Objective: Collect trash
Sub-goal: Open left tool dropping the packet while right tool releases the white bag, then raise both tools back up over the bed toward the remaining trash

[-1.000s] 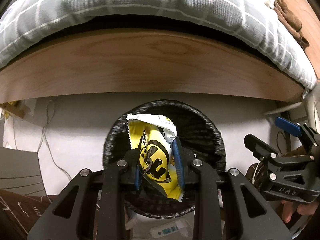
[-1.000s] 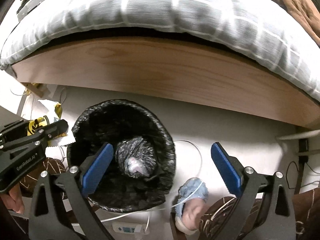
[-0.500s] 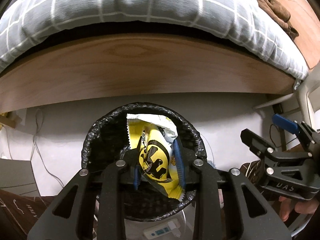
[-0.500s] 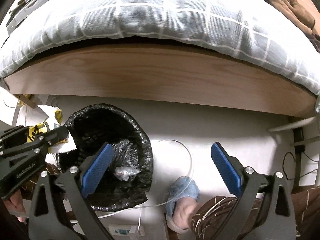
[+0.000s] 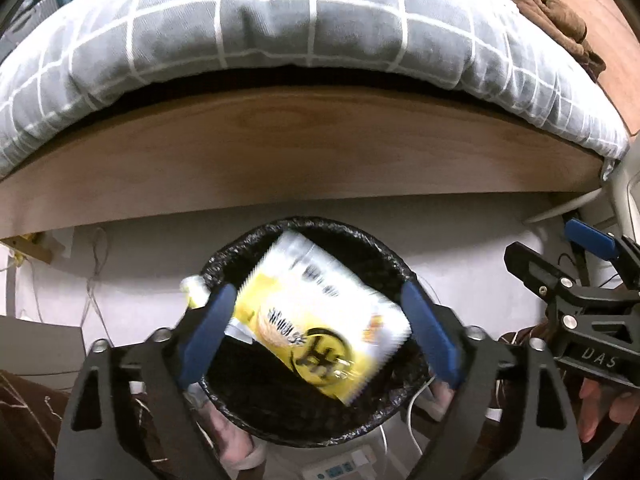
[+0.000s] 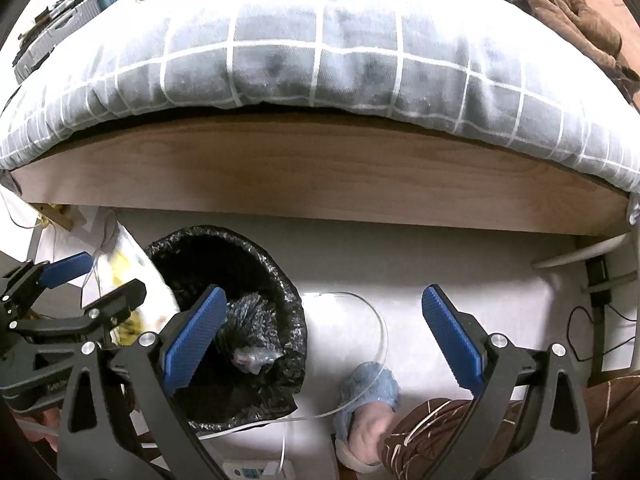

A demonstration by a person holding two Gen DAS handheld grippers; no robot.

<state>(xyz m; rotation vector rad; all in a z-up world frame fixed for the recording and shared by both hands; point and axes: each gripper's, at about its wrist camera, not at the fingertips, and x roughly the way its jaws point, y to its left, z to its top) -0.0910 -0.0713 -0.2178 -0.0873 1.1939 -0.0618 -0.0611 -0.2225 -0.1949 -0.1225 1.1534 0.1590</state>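
One yellow wrapper (image 5: 320, 316) drops loose between the left gripper's (image 5: 316, 336) just-opened jaws, above one bin (image 5: 384, 412); right gripper (image 6: 324, 344) gapes empty.

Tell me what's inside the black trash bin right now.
In the right wrist view, the bin holds crumpled clear plastic on its black liner. In the left wrist view, the yellow snack wrapper hangs blurred over the opening, hiding the bottom.
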